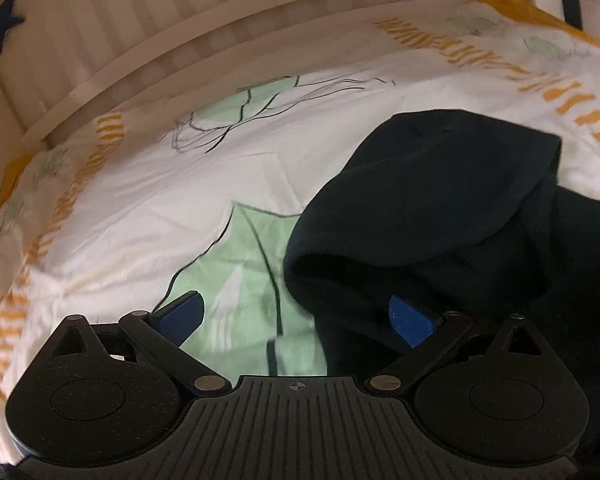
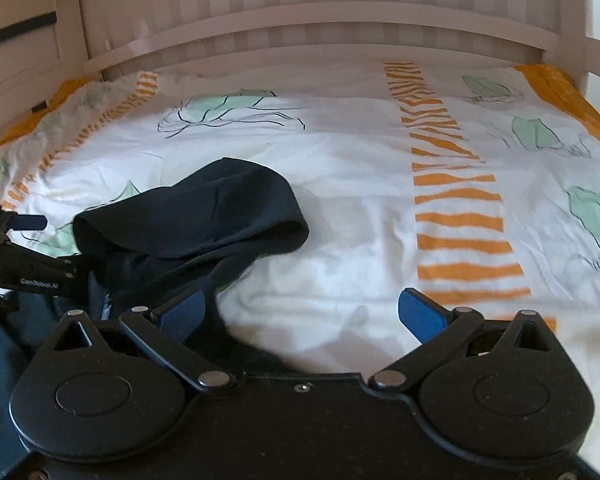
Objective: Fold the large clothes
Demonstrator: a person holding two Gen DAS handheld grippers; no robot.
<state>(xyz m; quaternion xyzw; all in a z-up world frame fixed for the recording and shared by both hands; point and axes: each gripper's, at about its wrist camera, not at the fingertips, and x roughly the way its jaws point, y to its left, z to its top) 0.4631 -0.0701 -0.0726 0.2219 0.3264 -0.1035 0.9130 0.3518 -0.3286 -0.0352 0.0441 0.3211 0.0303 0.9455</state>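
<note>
Garment: a dark navy hoodie (image 2: 188,216) lies on the bed, its hood (image 1: 432,188) spread flat toward the headboard, the body trailing back under both grippers.
Bedding: white duvet cover (image 2: 340,208) printed with pale green leaf shapes, thin black line drawing and bands of orange stripes; an orange edge runs along the sides.
Left gripper (image 1: 300,316): jaws spread wide, nothing clamped. Its left blue pad hangs over a green leaf print; its right pad sits at the rim of the hood opening, possibly touching the cloth, though the dark fabric makes that hard to judge.
Right gripper (image 2: 304,312): jaws spread wide, holding nothing. The left pad is over the hoodie's edge, the right pad over bare duvet.
Writing: white lettering on the left gripper's body, seen from the right wrist view, reads roughly "CenRobot.AI"; blurred.
Headboard (image 2: 320,16): pale slatted wood.
Decoration: a dark blue star (image 1: 0,24) beside the headboard.
</note>
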